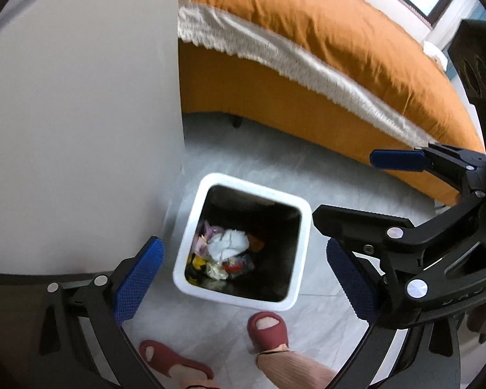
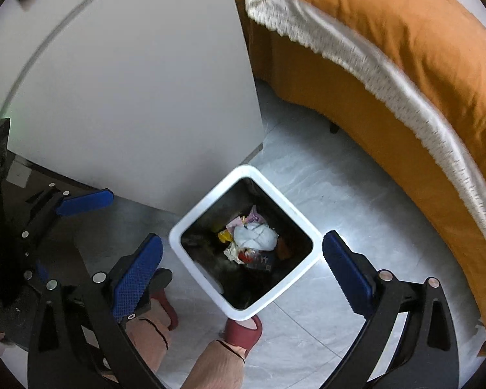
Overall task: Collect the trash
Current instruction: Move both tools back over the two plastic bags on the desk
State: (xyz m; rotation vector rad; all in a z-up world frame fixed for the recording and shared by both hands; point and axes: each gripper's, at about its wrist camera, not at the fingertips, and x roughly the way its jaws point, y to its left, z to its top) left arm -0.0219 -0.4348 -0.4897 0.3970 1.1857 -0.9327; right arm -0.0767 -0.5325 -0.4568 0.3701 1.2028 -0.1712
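Note:
A white square trash bin [image 1: 303, 243] [image 2: 210, 203] stands on the pale floor below both grippers. Its dark inside holds a crumpled white paper [image 1: 228, 243] [image 2: 256, 236] and several coloured wrappers. My left gripper [image 1: 244, 280] hangs above the bin, open, with its blue pads on either side of the bin and nothing between them. My right gripper [image 2: 243, 277] is also open and empty over the bin. The right gripper [image 1: 369, 191] shows at the right of the left wrist view. The left gripper [image 2: 120, 240] shows at the left of the right wrist view.
A white cabinet side [image 1: 81, 113] [image 2: 129, 97] rises close behind the bin. A bed with an orange cover [image 1: 307, 32] [image 2: 405, 32] and a white fringed blanket runs along the right. The person's feet in red slippers [image 1: 267, 327] [image 2: 243, 327] stand just in front of the bin.

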